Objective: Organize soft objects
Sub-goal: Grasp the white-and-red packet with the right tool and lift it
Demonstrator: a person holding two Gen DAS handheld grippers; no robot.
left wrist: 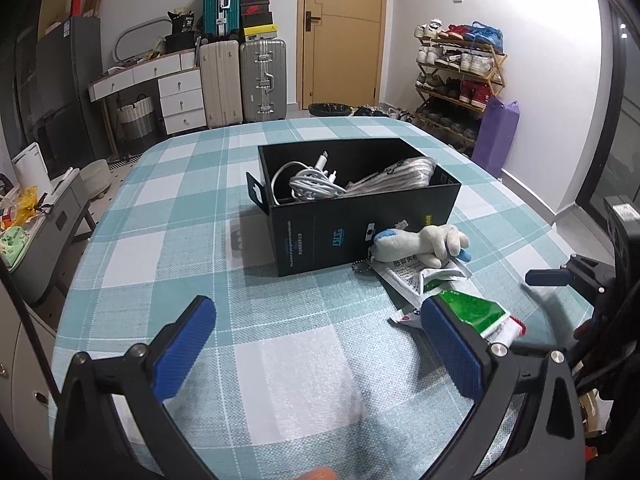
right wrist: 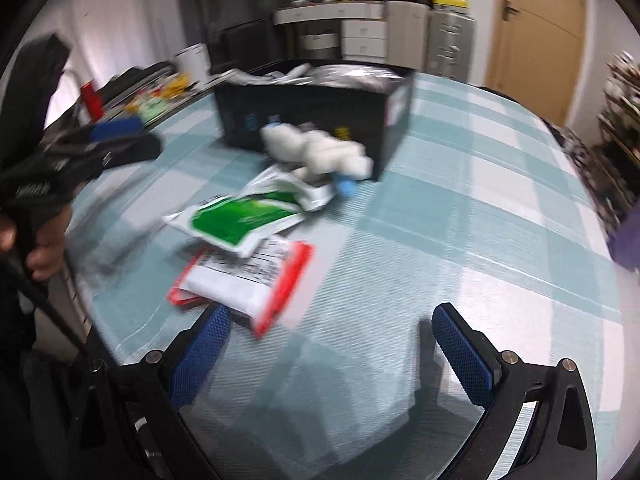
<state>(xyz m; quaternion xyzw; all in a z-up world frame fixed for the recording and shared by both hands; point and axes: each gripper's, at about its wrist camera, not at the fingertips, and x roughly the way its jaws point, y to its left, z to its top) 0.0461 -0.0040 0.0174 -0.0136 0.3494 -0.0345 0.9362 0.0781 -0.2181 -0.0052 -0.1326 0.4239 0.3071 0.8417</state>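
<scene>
Two grippers: both in view over a table spread with a teal-and-white checked cloth [left wrist: 180, 240]; each is spread wide and grasps nothing
Left gripper [left wrist: 316, 356]: released, blue pads far apart, low over a bare patch of cloth at the near edge; its right pad [left wrist: 450, 354] overlaps the green pouch from this angle, though contact cannot be told
Right gripper [right wrist: 330, 354]: released, jaws wide, hovering over the cloth; its left pad [right wrist: 200, 354] sits just beside the corner of the red-edged packet; this view is smeared by motion blur
Black box [left wrist: 360, 216]: open-topped, near the middle of the table; a coiled white cable [left wrist: 308, 180] lies in its left part, and a silvery striped bundle [left wrist: 396, 174] lies in its right part
Plush toy [left wrist: 420, 244]: white with blue ends, lying on its side against the near wall of the box, partly on top of a printed white sachet [left wrist: 408, 276]; a small bead chain [left wrist: 362, 268] trails from it
Green pouch [right wrist: 244, 220]: green and white, flat on the cloth, nearer than the toy and overlapping the other packets
Red-edged packet [right wrist: 256, 280]: white with a red border, nearest of the pile, partly under the green pouch
Room behind: suitcases [left wrist: 244, 76], a wooden door [left wrist: 344, 32], and a shoe rack [left wrist: 460, 72]
</scene>
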